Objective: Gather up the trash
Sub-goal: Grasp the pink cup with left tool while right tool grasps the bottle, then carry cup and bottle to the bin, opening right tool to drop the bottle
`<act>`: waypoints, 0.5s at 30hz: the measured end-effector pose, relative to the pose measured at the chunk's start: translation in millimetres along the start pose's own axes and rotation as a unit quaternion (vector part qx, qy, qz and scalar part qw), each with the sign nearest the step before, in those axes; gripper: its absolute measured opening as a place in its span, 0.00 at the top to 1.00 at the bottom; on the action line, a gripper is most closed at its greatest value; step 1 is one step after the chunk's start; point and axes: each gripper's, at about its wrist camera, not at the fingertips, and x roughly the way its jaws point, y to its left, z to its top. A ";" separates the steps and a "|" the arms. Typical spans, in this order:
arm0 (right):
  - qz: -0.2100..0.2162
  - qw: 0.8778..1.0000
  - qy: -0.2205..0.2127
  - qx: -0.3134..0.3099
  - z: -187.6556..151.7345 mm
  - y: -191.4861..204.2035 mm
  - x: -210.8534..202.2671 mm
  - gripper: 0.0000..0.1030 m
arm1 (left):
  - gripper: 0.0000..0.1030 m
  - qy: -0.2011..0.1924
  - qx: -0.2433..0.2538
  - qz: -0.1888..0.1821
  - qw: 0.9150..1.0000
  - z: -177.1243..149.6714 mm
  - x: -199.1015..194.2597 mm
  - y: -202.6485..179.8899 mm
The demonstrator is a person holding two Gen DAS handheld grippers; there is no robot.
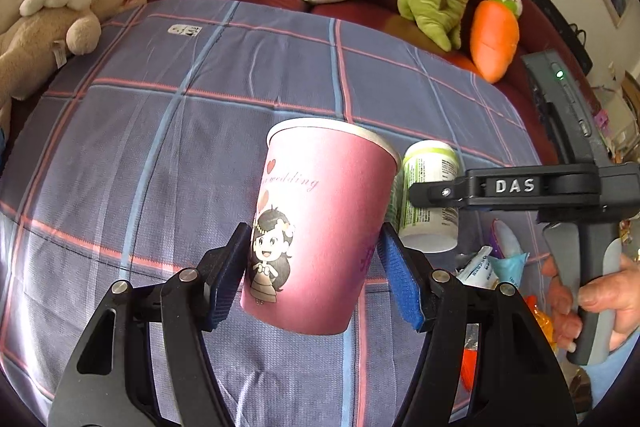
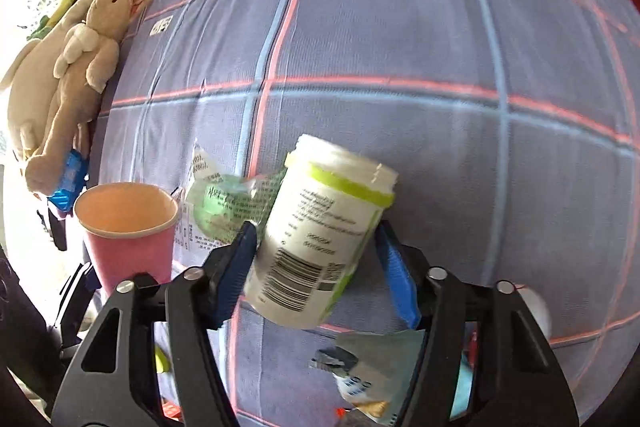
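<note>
Paper cup (image 1: 320, 227), pink and printed with a cartoon bride, sits pinched low on its wall in my left gripper (image 1: 312, 275), above the plaid cloth (image 1: 160, 107). I judge it light and crushable, so I squeeze gently. My right gripper (image 2: 316, 267) clamps a rigid white plastic bottle (image 2: 320, 227) mid-body; wrappers (image 2: 368, 375) lie below.

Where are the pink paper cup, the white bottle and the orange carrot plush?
pink paper cup (image 1: 320, 227), left wrist view, printed side wall.
white bottle (image 2: 320, 227), right wrist view, label.
orange carrot plush (image 1: 494, 39), left wrist view, body.
</note>
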 end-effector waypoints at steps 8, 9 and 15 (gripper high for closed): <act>0.013 0.998 -0.063 -0.004 -17.1 -8.2 -44.6 0.49 | 0.37 -0.011 0.011 -0.004 1.000 -1.6 -13.2 -18.3; 0.016 0.997 -0.076 -0.003 -20.1 -10.7 -57.0 0.50 | 0.37 -0.013 0.013 -0.006 1.000 -1.0 -15.4 -21.6; 0.028 0.992 -0.126 0.006 -42.4 -35.9 -114.1 0.50 | 0.37 -0.026 0.043 -0.027 0.998 -2.9 -32.9 -61.9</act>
